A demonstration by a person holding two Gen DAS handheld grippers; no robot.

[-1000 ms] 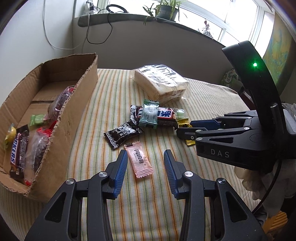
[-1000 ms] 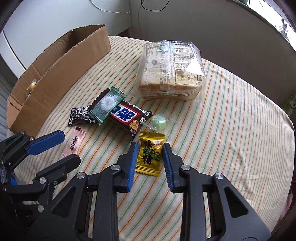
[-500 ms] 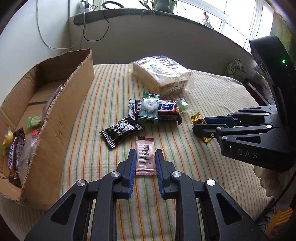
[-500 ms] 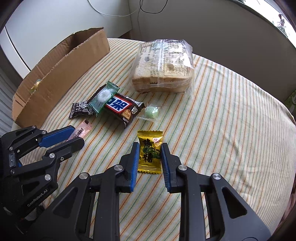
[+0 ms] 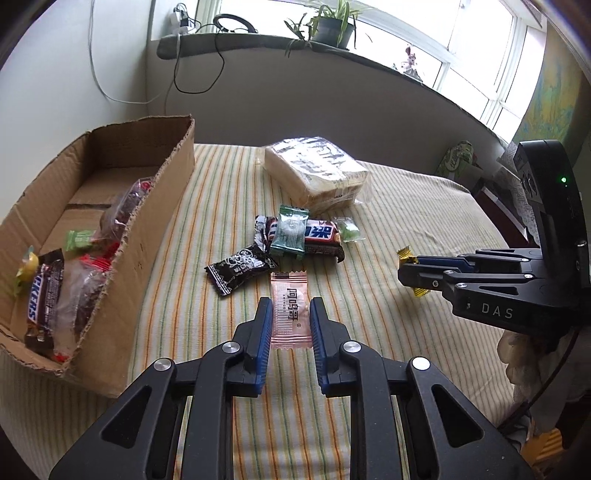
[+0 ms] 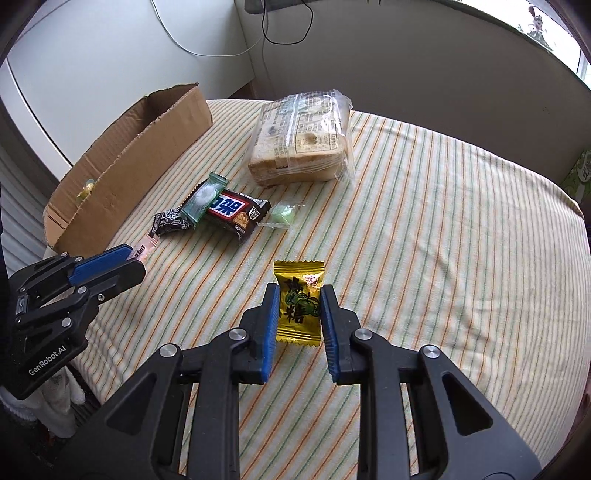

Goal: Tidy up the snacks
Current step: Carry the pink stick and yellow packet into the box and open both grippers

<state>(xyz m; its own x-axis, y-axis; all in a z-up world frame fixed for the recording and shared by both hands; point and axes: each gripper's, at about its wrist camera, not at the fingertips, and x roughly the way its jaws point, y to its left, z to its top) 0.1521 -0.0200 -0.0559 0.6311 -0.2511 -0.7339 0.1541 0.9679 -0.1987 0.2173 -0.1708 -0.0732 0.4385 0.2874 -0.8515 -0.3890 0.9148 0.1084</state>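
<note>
My left gripper (image 5: 290,308) is shut on a pink sachet (image 5: 290,311), held above the striped cloth. My right gripper (image 6: 298,295) is shut on a yellow candy packet (image 6: 298,301), also lifted off the table. The left gripper also shows in the right wrist view (image 6: 122,258), and the right one in the left wrist view (image 5: 410,266). The cardboard box (image 5: 147,206) at the left holds a Snickers bar (image 5: 40,295) and several other snacks. Loose on the table lie a black packet (image 5: 240,267), a teal packet (image 5: 290,232), a brown chocolate bar (image 5: 321,238) and a small green candy (image 5: 349,230).
A wrapped loaf of sliced bread (image 5: 317,173) lies behind the loose snacks. The round table's striped cloth (image 6: 443,240) drops off at the near and right edges. A window sill with a plant (image 5: 332,26) and cables runs behind the table.
Both grippers closed on their packets, the left on the pink sachet, the right on the yellow candy, and have risen and drawn back from the table with them.
</note>
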